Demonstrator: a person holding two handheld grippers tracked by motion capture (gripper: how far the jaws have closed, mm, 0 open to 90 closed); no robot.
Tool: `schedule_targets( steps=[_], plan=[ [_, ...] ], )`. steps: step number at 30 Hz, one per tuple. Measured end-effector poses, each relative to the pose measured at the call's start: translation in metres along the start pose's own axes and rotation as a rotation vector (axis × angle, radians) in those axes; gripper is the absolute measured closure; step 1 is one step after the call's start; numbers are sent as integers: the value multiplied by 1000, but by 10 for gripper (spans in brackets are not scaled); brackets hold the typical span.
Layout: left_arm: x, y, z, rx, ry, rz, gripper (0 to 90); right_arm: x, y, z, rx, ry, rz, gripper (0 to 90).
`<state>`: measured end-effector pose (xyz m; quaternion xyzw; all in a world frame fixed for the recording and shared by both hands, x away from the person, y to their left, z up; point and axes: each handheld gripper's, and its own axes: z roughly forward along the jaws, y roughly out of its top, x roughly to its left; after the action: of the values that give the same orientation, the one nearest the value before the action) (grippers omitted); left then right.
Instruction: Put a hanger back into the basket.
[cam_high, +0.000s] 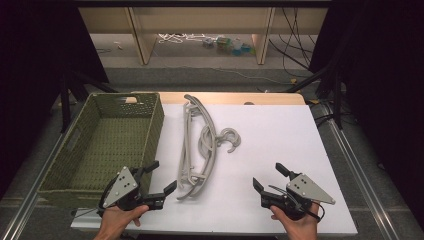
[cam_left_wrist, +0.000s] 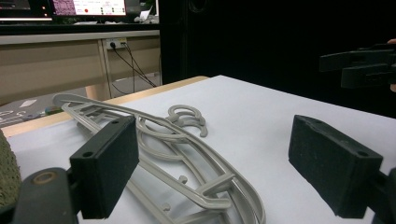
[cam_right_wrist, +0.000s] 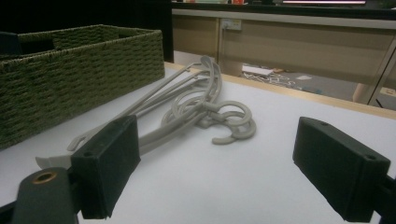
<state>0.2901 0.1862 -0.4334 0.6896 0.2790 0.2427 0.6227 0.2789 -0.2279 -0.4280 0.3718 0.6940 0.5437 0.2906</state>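
Observation:
A pile of grey plastic clothes hangers (cam_high: 199, 145) lies on the white table top (cam_high: 280, 135), hooks curling to the right. In the left gripper view the hangers (cam_left_wrist: 187, 154) stretch away from between the jaws; in the right gripper view the hangers (cam_right_wrist: 196, 109) lie ahead to the left. My left gripper (cam_high: 161, 176) rests at the front edge just left of the hangers' near ends, jaws wide apart, nothing between them. My right gripper (cam_high: 270, 176) sits at the front right, open and empty, pointing toward the hangers.
A green woven basket (cam_high: 65, 155) stands at the table's left, its inside bare; it shows as a basket wall (cam_right_wrist: 70, 79) in the right gripper view. Beyond the table are wooden furniture legs (cam_high: 142, 37) and cables (cam_high: 295, 35) on the floor.

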Motion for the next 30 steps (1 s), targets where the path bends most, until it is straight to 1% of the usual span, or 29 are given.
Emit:
schedule_targets(
  steps=[1,2,3,4,5,9,10,11,13,17,18,20,21,22,23,27,28,29,30],
  plan=[
    [0,0,1,-15,-7,0,159,0,0,0,-1,1,-1,157],
    [0,0,1,-18,-7,2,159,0,0,0,-2,1,-2,156],
    [1,0,2,-18,-7,4,159,1,0,0,-4,-9,3,157],
    [1,0,1,-14,-5,6,159,1,0,0,-3,-6,3,157],
    [0,0,0,1,4,1,159,1,0,1,-5,-5,0,157],
    [-1,-1,1,2,1,0,159,0,0,0,-4,-1,-3,157],
    [-1,-1,1,3,1,-1,159,1,0,1,-15,-3,-1,157],
    [-1,-1,1,4,-2,4,159,1,0,0,-1,-6,4,157],
    [-1,0,1,4,-5,7,159,1,0,1,-9,-4,0,157],
    [-1,-1,2,8,-14,10,158,1,0,1,-7,-5,-4,157],
    [-2,-2,3,9,-18,0,158,1,0,1,-7,-5,-4,157],
    [-3,-2,4,17,-23,-1,157,1,0,1,-4,-2,-5,157],
    [-3,-2,6,25,-24,-8,157,1,0,1,-3,-1,-4,157],
    [-3,-2,7,29,-32,-9,157,1,-1,2,-13,-5,-4,157],
    [-3,-2,8,30,-38,-4,157,1,-1,1,-3,-2,-4,157],
    [-6,-2,11,44,-37,-7,156,1,0,1,13,-11,-5,157],
    [-5,-1,13,37,-36,-9,157,1,-1,1,6,-2,-2,158],
    [-5,-1,13,37,-36,-9,156,1,-1,1,6,-2,-2,158],
    [-5,0,15,42,-29,-16,156,0,-1,2,-5,4,-9,158]
  ],
)
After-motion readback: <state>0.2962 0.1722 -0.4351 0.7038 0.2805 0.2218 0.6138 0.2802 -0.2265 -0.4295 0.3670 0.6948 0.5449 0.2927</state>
